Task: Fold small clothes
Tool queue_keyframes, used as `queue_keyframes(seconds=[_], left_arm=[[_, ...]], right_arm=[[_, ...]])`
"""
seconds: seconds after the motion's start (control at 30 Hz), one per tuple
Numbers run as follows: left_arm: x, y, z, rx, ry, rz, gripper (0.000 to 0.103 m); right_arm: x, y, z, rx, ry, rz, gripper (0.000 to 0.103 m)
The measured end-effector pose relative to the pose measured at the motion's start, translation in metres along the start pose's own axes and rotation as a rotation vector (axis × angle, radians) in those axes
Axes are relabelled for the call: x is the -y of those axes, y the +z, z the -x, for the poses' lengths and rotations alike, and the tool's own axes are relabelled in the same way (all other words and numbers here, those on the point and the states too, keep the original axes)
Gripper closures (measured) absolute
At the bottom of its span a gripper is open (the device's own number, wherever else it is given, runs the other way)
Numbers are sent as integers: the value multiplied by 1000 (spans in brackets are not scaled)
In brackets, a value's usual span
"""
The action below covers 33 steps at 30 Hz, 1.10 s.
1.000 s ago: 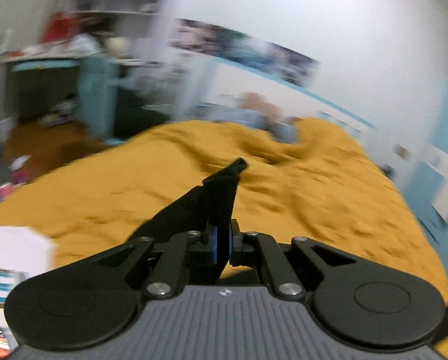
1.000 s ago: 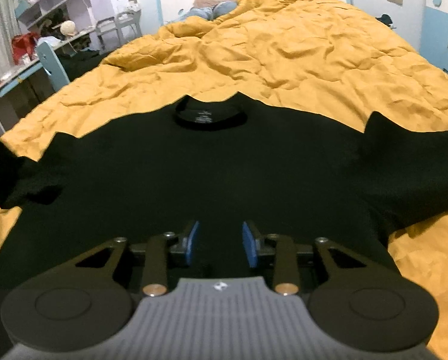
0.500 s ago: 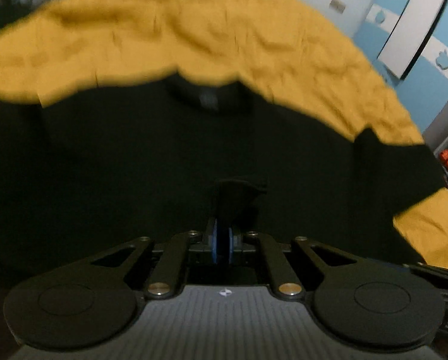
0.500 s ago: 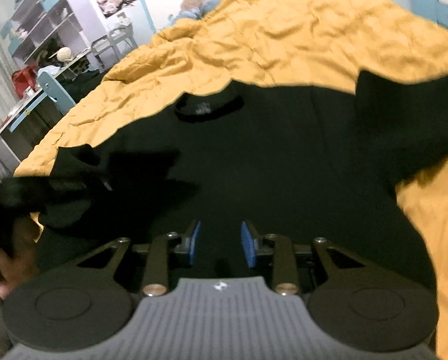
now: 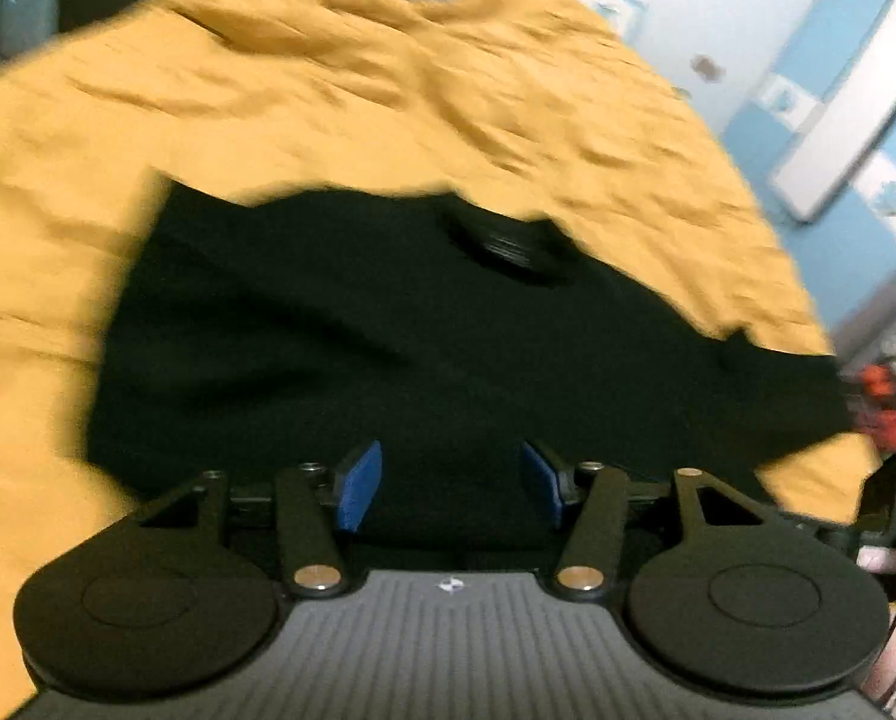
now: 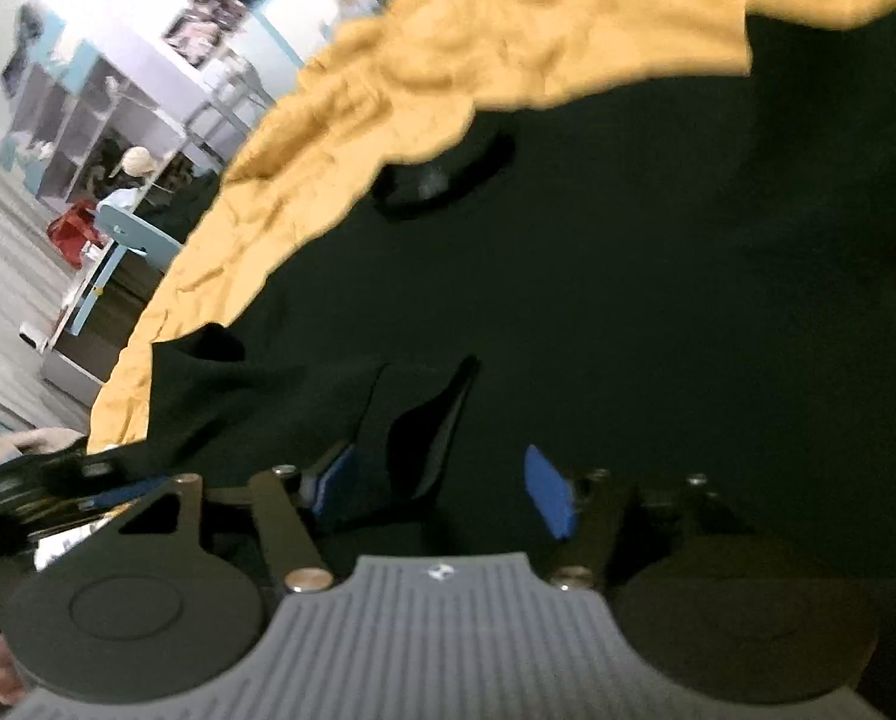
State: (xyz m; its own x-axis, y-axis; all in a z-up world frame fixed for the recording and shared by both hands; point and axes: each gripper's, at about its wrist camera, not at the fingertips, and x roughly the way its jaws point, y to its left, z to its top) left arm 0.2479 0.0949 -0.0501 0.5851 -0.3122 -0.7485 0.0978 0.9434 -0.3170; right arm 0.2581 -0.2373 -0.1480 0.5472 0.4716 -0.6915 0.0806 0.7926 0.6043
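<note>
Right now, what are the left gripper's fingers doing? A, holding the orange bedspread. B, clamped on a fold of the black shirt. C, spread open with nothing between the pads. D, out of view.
C: in the left wrist view the left gripper has its blue pads spread wide apart, with only the flat black T-shirt lying beyond the gap on the orange bedspread.

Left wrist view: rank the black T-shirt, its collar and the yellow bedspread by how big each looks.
1. yellow bedspread and black T-shirt: look alike in area, not ranked
2. collar, smallest
</note>
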Motion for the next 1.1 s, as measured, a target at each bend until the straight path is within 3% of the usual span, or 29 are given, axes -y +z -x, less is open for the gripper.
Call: queue_keyframes(seconds=[0.03,0.1,0.17,0.23,0.37,0.67,0.87,0.93,1.0,1.1], left_arm=[[-11,3,9,17,45,-9,40],[-38,8,27,33,112,-7,40],[-57,11,34,42,148,13,40],[-77,9,37,40,173,39,40],[-102,-1,27,1,140,80,39],[-101,-26,-18,-16,81,22,32],[-79,-16,-57,-4,112,-77,31],[-77,-12,-67,17,144,-75,41],[-84,-9,-72,28,140,-24,63],[-95,-9,-70,37,110,29,77]], right_arm=[[-1,0,-9,-10,-2,-15,48],[-9,0,-22,-19,-9,-11,62],[-20,0,-34,-44,0,1,89],[-35,5,-37,-48,-12,38,98],[-82,37,-16,41,-37,180,100],[-207,139,60,279,73,408,100],[-236,171,82,342,59,460,100],[-226,178,90,358,40,455,100],[-211,182,95,357,12,439,100],[-159,178,94,334,-72,392,100]])
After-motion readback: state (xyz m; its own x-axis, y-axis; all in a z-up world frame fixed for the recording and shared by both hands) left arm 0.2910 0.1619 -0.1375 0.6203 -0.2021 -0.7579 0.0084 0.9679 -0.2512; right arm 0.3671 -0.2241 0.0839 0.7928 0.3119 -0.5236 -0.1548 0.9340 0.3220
